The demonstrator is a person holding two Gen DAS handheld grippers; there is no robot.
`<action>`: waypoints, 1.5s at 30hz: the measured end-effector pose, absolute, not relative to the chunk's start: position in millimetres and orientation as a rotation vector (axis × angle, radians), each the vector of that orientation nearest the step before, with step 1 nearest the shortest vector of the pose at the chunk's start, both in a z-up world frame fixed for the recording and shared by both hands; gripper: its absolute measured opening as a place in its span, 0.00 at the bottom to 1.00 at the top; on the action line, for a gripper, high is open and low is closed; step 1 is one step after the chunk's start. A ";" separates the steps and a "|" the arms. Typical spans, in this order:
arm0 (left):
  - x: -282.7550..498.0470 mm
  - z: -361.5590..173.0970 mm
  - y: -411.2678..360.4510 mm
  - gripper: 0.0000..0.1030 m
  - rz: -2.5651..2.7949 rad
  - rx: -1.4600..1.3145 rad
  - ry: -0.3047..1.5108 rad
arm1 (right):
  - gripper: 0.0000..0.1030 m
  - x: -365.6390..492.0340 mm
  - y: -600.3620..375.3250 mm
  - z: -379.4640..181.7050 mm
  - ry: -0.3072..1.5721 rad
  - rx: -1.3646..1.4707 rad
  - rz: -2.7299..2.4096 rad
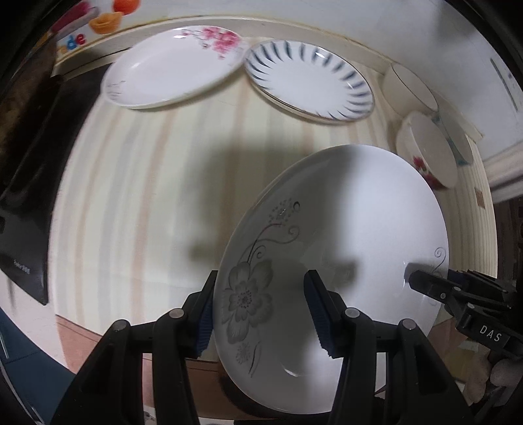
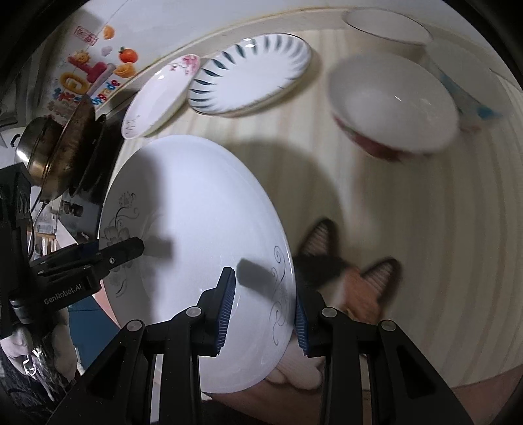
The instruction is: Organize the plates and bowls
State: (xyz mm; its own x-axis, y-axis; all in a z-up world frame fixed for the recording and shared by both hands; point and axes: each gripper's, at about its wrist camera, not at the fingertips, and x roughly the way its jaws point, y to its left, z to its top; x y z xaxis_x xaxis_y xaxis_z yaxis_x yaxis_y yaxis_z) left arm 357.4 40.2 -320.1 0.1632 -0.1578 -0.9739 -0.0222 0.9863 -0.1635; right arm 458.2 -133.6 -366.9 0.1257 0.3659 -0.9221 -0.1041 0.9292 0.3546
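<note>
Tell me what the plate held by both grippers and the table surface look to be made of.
Grey-flower plate: looks like glazed white ceramic or porcelain; smooth and glossy, with small bright highlights and a printed grey flower.
Table: pale striped surface, matte, no glare; possibly a tablecloth or laminate, the pictures cannot settle which.

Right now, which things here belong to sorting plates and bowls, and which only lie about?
For the job:
- grey-flower plate, held by left hand-held gripper and right hand-held gripper
- pink-flower plate
- striped plate
- red-flower bowl
- white bowl

Lying about:
- pan
- wall stickers
- slippers
</note>
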 end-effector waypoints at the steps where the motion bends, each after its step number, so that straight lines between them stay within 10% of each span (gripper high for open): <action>1: 358.4 -322.3 35.3 0.47 -0.105 -0.148 1.411 | 0.35 456.4 -138.4 -369.2 1.413 0.229 0.341; 35: 395.5 -369.1 -1.3 0.47 -0.191 -0.055 1.519 | 0.35 454.4 -184.9 -405.8 1.483 0.295 0.220; 45: 416.3 -292.1 54.5 0.46 -0.066 0.013 1.271 | 0.35 446.8 -202.7 -353.4 1.421 0.270 0.103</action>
